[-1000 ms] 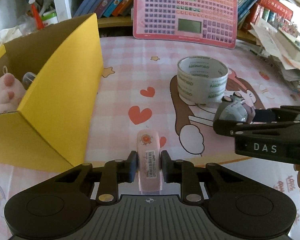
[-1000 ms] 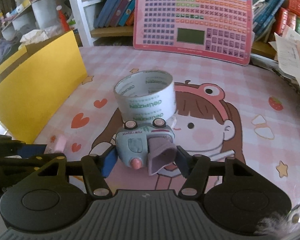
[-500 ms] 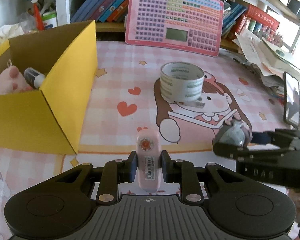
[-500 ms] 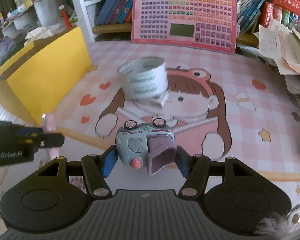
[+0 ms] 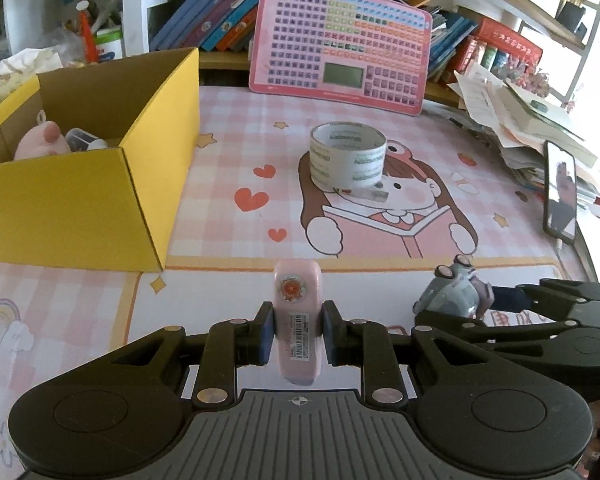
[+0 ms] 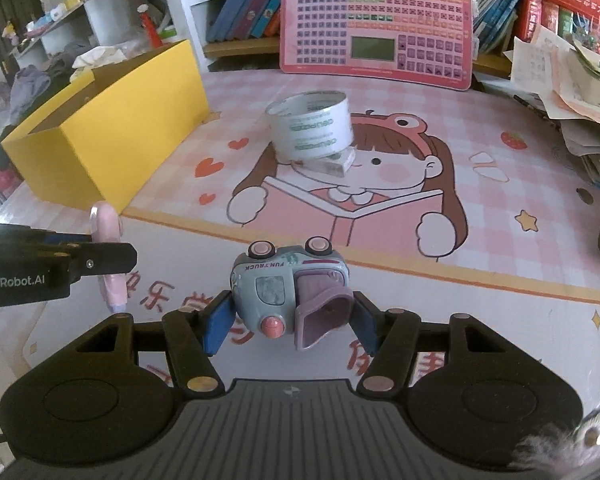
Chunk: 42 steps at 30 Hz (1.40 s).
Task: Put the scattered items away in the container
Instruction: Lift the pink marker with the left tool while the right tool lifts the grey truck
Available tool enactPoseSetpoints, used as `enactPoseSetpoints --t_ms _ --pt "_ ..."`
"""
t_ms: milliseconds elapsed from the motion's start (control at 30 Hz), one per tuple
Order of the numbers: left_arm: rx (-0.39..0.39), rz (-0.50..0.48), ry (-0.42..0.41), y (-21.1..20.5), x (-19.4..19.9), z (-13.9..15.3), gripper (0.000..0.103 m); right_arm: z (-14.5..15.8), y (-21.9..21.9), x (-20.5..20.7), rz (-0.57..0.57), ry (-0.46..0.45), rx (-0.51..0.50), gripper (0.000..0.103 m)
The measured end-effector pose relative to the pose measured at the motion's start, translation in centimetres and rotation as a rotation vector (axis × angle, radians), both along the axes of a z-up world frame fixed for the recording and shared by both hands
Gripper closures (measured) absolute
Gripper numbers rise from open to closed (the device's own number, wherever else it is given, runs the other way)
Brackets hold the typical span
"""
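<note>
Left wrist view: left gripper [image 5: 294,330] clenched on pink eraser-like item [image 5: 297,316], probably bound for yellow box [image 5: 80,204]. Right gripper [image 6: 290,322] clamped around toy truck [image 6: 288,280], likewise.

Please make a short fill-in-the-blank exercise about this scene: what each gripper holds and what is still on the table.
1. The left gripper is shut on a slim ____ case.
2. The right gripper holds a toy ____.
3. The yellow box already contains a ____ plush toy.
4. The roll of ____ stands on the mat, beside the box.

Missing words: pink; truck; pink; tape
</note>
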State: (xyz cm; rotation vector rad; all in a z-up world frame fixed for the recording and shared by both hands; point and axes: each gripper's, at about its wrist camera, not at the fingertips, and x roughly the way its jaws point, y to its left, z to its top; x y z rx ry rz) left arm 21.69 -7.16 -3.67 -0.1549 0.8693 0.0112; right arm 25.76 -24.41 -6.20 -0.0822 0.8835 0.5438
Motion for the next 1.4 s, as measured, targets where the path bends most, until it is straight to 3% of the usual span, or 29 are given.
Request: enactPoseSetpoints --t_ms 333,667,1067,1400 --pt "-0.022 -0.014 -0.010 0.8 -2.5 0.4 0.080 0.5 0.1 -2.6 -0.014 -0.011 -0.020 0.044" --pt "-0.064 -0.090 -0.040 2.4 -5.3 0.5 0.080 1.3 2.0 -6.0 -0.054 -0.040 -0.046 0.044" --pt "-0.122 -0.172 -0.068 9.0 -10.7 1.1 0.080 2.5 7.6 -13.4 -0.163 -0.061 -0.078 0.044" --pt "-0.147 -0.176 -0.089 15.8 -14.3 1.1 0.080 3.0 14.4 -17.8 -0.161 -0.080 -0.084 0.044"
